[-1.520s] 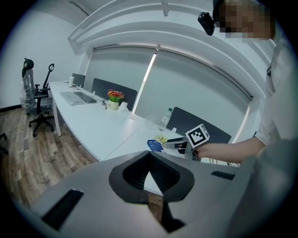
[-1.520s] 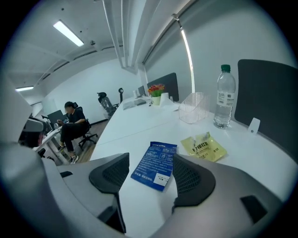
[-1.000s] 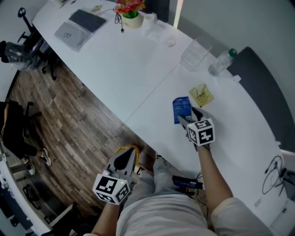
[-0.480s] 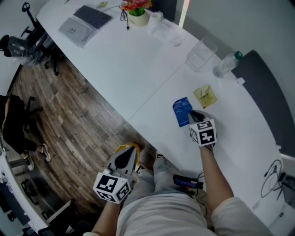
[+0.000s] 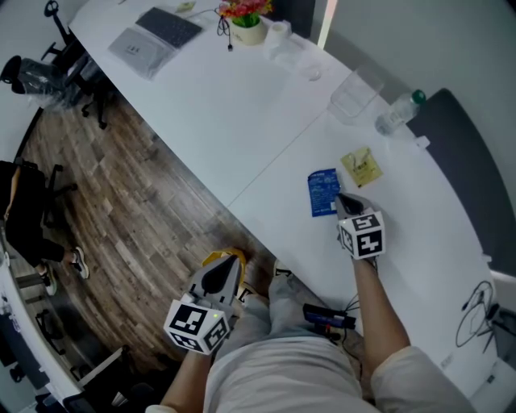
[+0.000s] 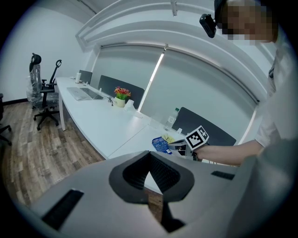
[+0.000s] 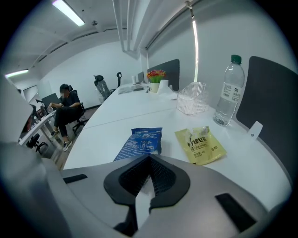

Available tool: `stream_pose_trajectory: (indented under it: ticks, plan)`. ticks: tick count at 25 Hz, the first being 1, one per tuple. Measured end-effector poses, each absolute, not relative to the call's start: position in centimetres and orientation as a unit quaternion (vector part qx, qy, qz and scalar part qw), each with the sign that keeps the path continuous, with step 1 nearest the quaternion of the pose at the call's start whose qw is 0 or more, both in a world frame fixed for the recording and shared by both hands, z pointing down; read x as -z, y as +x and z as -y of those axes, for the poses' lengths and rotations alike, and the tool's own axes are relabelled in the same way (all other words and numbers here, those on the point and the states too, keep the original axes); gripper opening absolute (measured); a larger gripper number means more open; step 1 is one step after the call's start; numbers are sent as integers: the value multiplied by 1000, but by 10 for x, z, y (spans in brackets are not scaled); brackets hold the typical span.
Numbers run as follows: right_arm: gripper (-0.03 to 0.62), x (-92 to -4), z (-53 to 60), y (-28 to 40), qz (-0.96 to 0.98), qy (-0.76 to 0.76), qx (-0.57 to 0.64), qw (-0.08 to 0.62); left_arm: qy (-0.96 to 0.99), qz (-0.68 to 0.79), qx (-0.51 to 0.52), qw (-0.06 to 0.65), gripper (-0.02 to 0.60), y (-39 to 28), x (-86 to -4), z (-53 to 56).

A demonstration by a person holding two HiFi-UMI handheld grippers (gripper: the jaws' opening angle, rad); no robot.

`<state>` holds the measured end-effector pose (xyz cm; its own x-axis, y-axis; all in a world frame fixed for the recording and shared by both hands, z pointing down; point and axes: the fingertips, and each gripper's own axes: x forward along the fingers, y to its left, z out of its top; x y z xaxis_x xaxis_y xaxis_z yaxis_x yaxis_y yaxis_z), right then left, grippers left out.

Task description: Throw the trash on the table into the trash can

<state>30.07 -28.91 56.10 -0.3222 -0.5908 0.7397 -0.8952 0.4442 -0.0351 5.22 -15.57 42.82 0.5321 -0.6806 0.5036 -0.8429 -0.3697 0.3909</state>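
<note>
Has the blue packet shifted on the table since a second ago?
No. The blue packet lies just as far to the lower left of the yellow packet as before; only the camera has drifted.

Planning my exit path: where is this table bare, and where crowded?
Bare: the white tabletop from the blue wrapper leftward to the grey laptop, and the near edge right of the right gripper. Crowded: behind the wrapper, with the yellow packet, clear plastic bottle and clear basket.

Bright, even light from ceiling strips (image 7: 69, 12) above the table (image 5: 234, 113); soft shadows, faint glare there; gripper views bend and darken at edges.
</note>
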Motion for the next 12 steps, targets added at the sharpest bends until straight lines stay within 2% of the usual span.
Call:
stream_pose_trajectory:
  ticks: [12]
  plan:
    - [31, -509, 273, 294, 807, 471, -235, 268, 825, 474, -98, 292, 0, 48, -406, 148]
